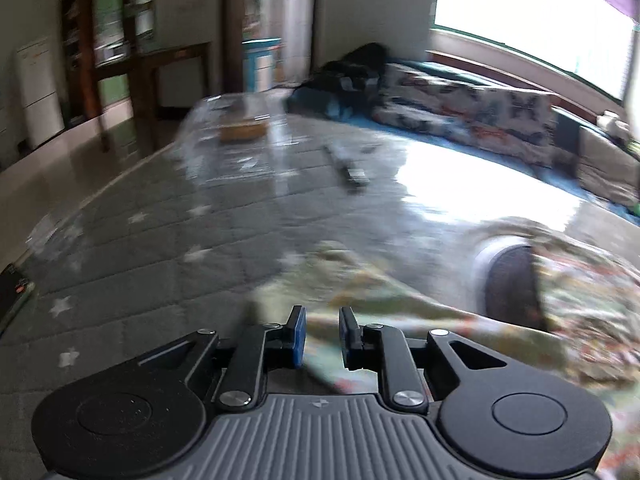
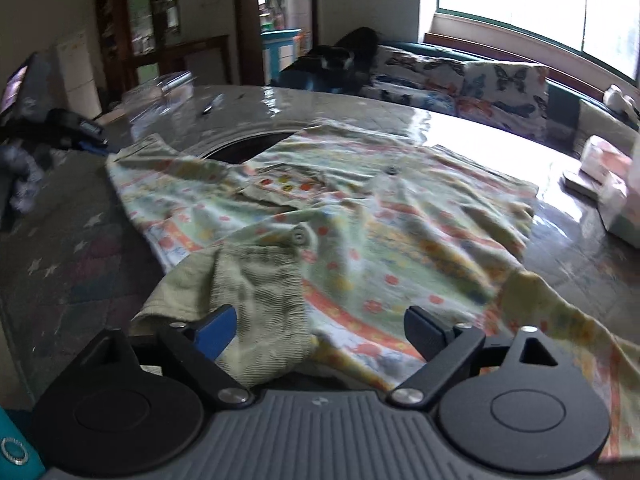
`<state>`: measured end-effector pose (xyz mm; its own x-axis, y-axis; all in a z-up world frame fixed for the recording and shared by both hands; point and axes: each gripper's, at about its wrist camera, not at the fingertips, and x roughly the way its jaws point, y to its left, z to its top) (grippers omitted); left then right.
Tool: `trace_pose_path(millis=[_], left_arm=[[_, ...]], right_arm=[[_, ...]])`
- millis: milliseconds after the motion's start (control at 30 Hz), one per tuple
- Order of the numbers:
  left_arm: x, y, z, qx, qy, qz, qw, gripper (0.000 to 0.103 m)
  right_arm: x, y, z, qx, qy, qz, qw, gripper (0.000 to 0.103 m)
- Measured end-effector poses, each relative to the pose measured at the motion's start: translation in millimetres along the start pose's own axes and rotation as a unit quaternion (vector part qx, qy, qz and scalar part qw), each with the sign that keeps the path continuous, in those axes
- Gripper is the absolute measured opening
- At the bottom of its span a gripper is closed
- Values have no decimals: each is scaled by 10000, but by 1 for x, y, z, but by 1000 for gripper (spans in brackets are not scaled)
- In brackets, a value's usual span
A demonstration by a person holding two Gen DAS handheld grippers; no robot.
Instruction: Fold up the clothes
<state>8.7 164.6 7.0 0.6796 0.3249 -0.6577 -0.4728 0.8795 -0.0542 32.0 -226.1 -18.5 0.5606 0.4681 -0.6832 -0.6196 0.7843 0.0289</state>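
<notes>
A large window [image 2: 532, 4] fills the upper right wall and admits strong daylight, which glares off the glossy table [image 2: 460, 128]. Below the window runs a sofa [image 2: 440, 76] with butterfly-print cushions [image 2: 508, 84]. A dark wooden cabinet [image 2: 140, 28] stands against the pale left wall. A doorway [image 2: 280, 8] opens beside it, with a blue stool [image 2: 282, 46] at its foot. The floor [image 1: 60, 172] is pale and shiny.

Left tool [image 1: 322, 336]: tilted forward and downward; jaws set a narrow gap apart, blue pads [image 1: 299, 334] facing each other, not pressing on anything. Right tool [image 2: 320, 334]: tilted forward and downward at a similar angle; jaws spread wide, pads clear of contact.
</notes>
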Motion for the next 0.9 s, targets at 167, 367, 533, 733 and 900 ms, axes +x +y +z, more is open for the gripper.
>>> trace_pose_path(millis=[167, 367, 533, 733, 900], left_arm=[[-16, -56, -11, 581, 36, -876, 9944, 20], [-24, -135, -26, 1272, 173, -1730, 9765, 20], [-17, -177, -39, 1623, 335, -2021, 9652, 20], [-14, -188, -57, 1882, 546, -2157, 9566, 20], [-16, -192, -69, 2140, 526, -2119, 9521, 20]], right_arm=[[-2, -11, -1, 297, -118, -220, 9992, 74], [-1, -17, -5, 539, -130, -373, 9978, 65], [-4, -14, -9, 483, -149, -451, 9977, 64], [-4, -14, -11, 436, -104, -482, 9978, 64], [-4, -15, -7, 493, -229, -529, 9971, 64]])
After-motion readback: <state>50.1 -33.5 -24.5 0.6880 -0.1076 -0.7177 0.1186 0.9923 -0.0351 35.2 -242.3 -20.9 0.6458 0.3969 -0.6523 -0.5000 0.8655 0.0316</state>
